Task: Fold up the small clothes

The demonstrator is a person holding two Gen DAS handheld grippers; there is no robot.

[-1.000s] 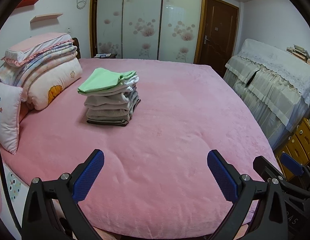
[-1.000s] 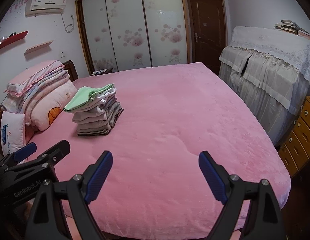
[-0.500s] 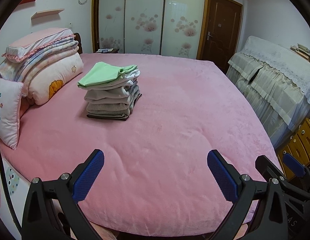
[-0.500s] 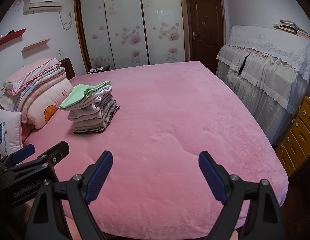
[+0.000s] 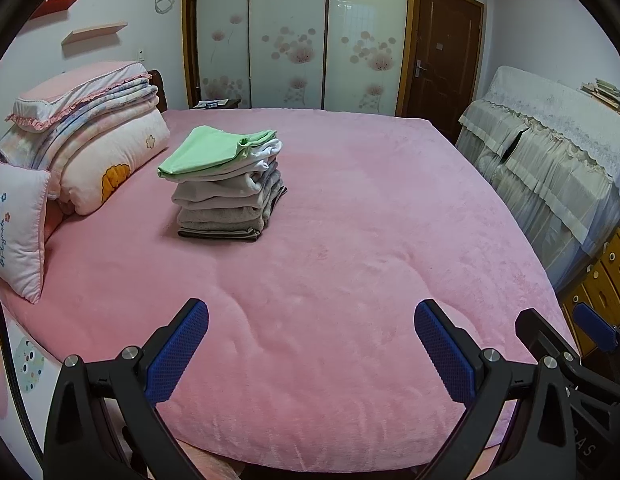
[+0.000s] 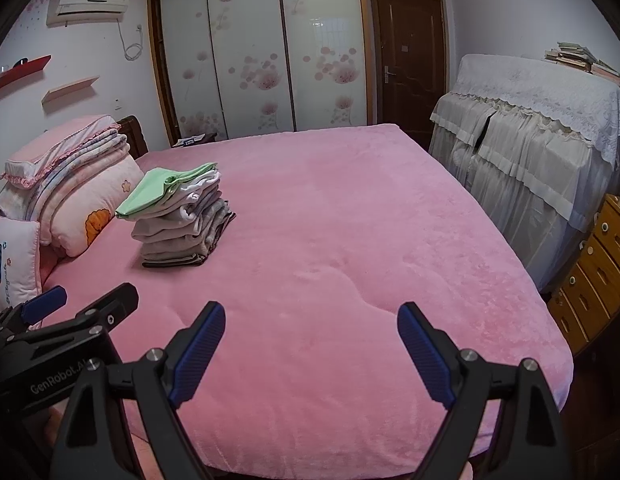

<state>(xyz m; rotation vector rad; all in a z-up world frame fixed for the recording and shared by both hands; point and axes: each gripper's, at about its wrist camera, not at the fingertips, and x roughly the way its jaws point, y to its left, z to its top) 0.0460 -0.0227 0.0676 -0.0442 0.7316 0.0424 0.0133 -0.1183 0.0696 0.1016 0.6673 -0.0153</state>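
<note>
Both tools held side by side over the near edge of the pink bed [image 5: 349,240]: left gripper [image 5: 310,344] spread wide, nothing between its blue pads [image 5: 178,354]; right gripper [image 6: 311,344] likewise wide apart and empty. Stack of folded clothes [image 5: 226,188], green piece [image 5: 206,152] on top, resting well ahead, beside the pile of bedding [image 5: 90,136].

Stack of folded clothes [image 5: 226,184] on bed [image 5: 349,240], toward 11 o'clock from centre. Folded quilts and pillows [image 5: 90,140] just beside stack at 9 o'clock. Wardrobe [image 5: 294,36] behind bed, 12 o'clock. Draped furniture [image 5: 549,152] and drawers [image 5: 605,280] at 3 o'clock.
</note>
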